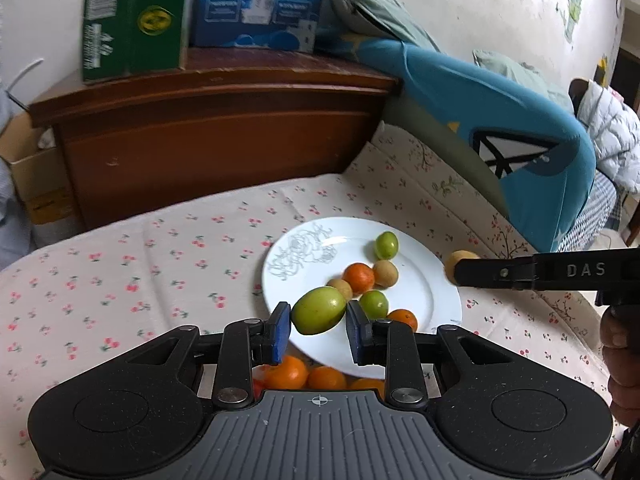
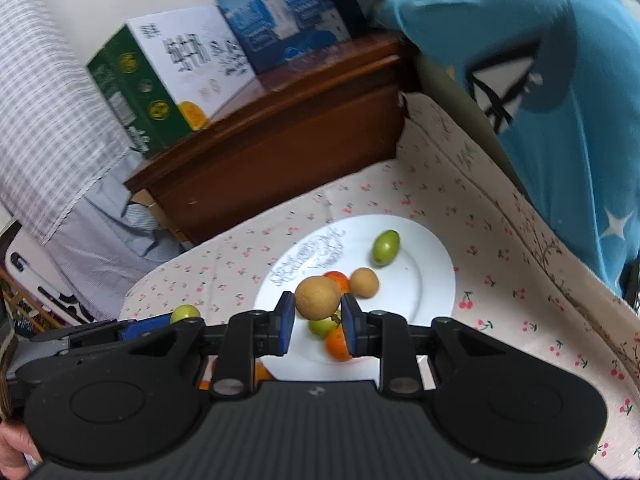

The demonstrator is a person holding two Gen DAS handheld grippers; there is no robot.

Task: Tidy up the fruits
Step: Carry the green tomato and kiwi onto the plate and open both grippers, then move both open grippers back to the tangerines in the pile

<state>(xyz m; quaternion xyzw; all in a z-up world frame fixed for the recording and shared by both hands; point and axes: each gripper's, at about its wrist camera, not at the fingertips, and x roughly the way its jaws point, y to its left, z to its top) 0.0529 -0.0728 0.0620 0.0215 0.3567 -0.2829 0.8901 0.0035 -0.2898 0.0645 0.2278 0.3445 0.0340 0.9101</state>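
Two fruits are in my grip at once. My left gripper (image 1: pixel 319 320) has its jaws closed on a green jujube (image 1: pixel 319 310), holding it above the near rim of the white plate (image 1: pixel 432 280). My right gripper (image 2: pixel 318 320) has its jaws closed on a tan longan (image 2: pixel 317 298), also above the plate's near side; in the left wrist view that longan (image 1: pixel 456 264) hangs just off the plate's right rim.

On the plate, toward its middle, sit a tangerine (image 1: pixel 359 278), two longans touching it, and a small green jujube (image 1: pixel 374 305) just nearer me. Another green jujube (image 1: pixel 386 245) lies apart toward the far rim, and a second tangerine (image 1: pixel 404 318) sits by the near rim. The plate rests on a bed covered in a cherry-print sheet (image 1: pixel 160 272), in front of a wooden headboard (image 1: pixel 208 140). Below the plate's near edge I see more tangerines (image 1: pixel 286 372), in what I cannot make out.

I judge the step in hand to be carrying both fruits to their places, so the sorting looks well under way but not finished. Which way each fruit is meant to go I cannot tell from here. Next I need to bring each fruit low over its spot, clear of its neighbours, and open the jaws gently so these round fruits do not roll off.
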